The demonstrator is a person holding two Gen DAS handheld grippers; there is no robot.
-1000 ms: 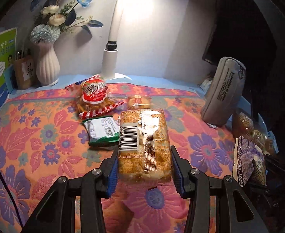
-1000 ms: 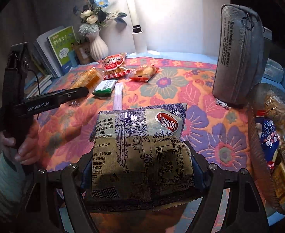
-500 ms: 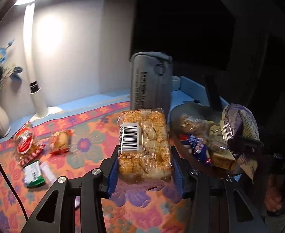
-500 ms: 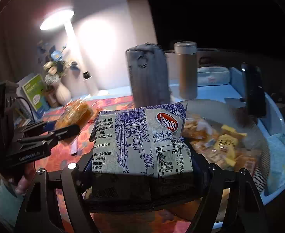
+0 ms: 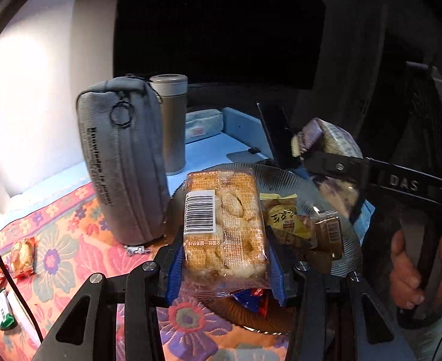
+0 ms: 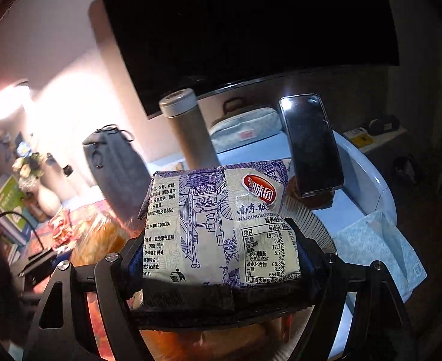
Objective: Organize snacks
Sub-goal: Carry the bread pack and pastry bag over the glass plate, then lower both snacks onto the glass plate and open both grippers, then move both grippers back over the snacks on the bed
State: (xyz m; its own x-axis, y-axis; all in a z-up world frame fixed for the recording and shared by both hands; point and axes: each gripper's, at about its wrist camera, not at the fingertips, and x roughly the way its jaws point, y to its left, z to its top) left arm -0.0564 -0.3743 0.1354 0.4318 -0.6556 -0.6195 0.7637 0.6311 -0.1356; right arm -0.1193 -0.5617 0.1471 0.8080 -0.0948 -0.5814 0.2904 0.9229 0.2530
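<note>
My left gripper (image 5: 224, 266) is shut on a clear packet of golden biscuits (image 5: 224, 225) with a barcode label, held above the near edge of a ribbed glass snack bowl (image 5: 345, 249) that holds several wrapped snacks (image 5: 284, 219). My right gripper (image 6: 221, 266) is shut on a white and purple printed snack bag (image 6: 218, 225), held over the same bowl (image 6: 308, 219). That bag also shows in the left wrist view (image 5: 332, 144), at the bowl's far right.
A grey zip pouch (image 5: 121, 165) stands upright left of the bowl, a steel flask (image 5: 173, 120) behind it. A black phone (image 6: 311, 147) leans behind the bowl. Loose snacks (image 5: 22, 255) lie on the floral cloth at left. A tissue pack (image 6: 377, 249) lies right.
Both grippers have swung right from the floral cloth to the bowl, carrying their packets. The bowl now lies directly below both.
</note>
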